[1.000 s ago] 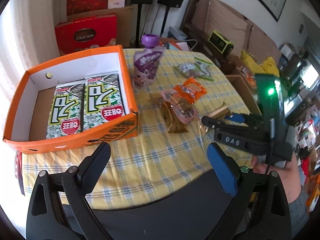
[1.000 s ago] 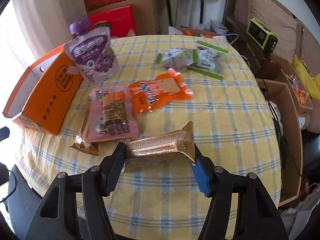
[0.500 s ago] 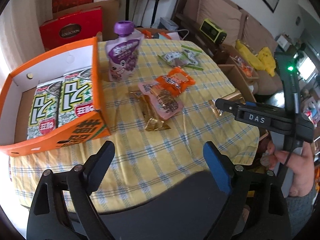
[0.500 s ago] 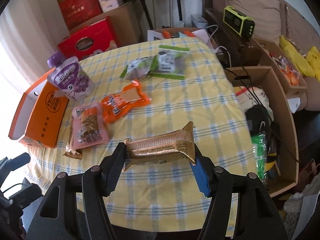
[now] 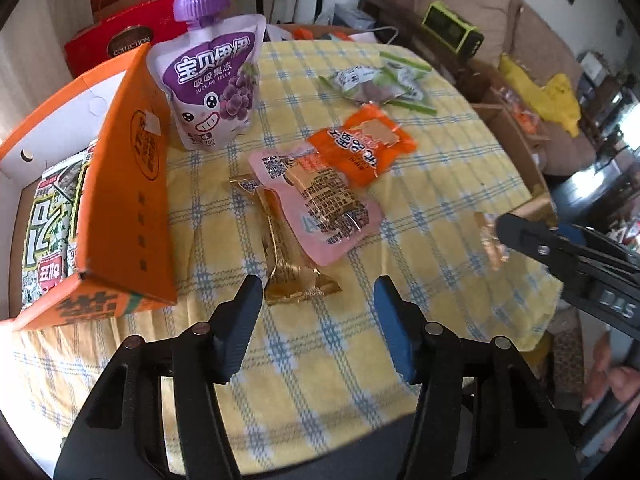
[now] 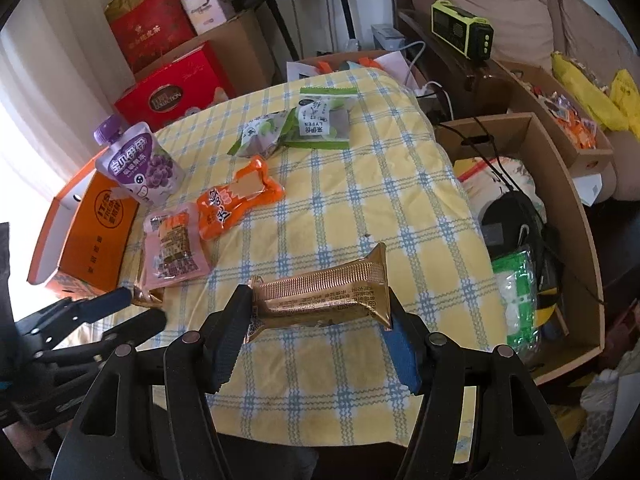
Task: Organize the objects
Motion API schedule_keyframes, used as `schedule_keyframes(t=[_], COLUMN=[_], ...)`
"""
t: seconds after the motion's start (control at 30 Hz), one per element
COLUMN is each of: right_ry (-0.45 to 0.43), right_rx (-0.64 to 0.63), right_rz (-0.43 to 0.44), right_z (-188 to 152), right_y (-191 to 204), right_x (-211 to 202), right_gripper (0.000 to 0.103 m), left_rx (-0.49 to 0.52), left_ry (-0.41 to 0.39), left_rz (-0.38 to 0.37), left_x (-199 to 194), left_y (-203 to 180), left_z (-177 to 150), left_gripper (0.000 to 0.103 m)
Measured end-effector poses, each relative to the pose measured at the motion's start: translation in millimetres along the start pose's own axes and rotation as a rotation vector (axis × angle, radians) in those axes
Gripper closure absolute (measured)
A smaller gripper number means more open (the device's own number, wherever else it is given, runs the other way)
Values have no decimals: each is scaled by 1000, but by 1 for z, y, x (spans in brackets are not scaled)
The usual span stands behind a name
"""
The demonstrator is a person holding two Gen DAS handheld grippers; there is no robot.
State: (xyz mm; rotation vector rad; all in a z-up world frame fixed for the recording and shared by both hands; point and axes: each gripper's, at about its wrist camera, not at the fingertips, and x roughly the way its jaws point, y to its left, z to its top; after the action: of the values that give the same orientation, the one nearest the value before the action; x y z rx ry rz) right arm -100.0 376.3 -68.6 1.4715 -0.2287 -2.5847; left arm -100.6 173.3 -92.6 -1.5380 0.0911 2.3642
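My right gripper (image 6: 316, 332) is shut on a gold snack bar (image 6: 324, 298) and holds it above the table's near right part; it shows at the right of the left wrist view (image 5: 520, 236). My left gripper (image 5: 316, 316) is open and empty, just short of a second gold bar (image 5: 288, 264) that lies partly under a pink packet (image 5: 320, 204). An orange packet (image 5: 360, 148), a purple jelly pouch (image 5: 212, 76) and green packets (image 5: 380, 84) lie on the yellow checked cloth (image 5: 420, 216). An orange box (image 5: 124, 216) with green-white packets (image 5: 44, 224) stands at the left.
Red gift boxes (image 6: 172, 92) and cardboard boxes stand behind the table. An open cardboard crate (image 6: 532, 240) with bags and cables stands to the table's right. A green-black radio (image 6: 460, 34) sits on a shelf by the sofa.
My left gripper has moved forward and right, close to the gold bar on the table. My right gripper has lifted its gold bar up and back toward the table's near right edge.
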Motion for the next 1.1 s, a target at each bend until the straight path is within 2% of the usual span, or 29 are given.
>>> schedule_keyframes(t=[0.2,0.23,0.3,0.5,0.57,0.9,1.1], right_ry=[1,1,1,-4,-8,-35,-45], right_rx=[1,2,3,0,-4,-14,-25], right_rz=[-18,-15,-14,9,14,52,72], right_z=[2,2,2,1,3,11,13], right_y=[-5,-5,-5,0,3,17,26], right_x=[-2,-2,-2,-4,-6,-19,-26], right_gripper=[39,39,39,39,39,39,39], left_rx=[4,11,22,12,24,5,-22], left_ry=[-11,-18,-25,-52,-67,-122,-152], left_rz=[40,45,51,-16,-35,-149,-191], left_x=[10,10,10,-6,-17,-68,-94], left_y=[2,2,4,6,5,15,27], left_z=[5,5,6,0,-2,2,9], left_gripper=[51,65,68,68,78,79,79])
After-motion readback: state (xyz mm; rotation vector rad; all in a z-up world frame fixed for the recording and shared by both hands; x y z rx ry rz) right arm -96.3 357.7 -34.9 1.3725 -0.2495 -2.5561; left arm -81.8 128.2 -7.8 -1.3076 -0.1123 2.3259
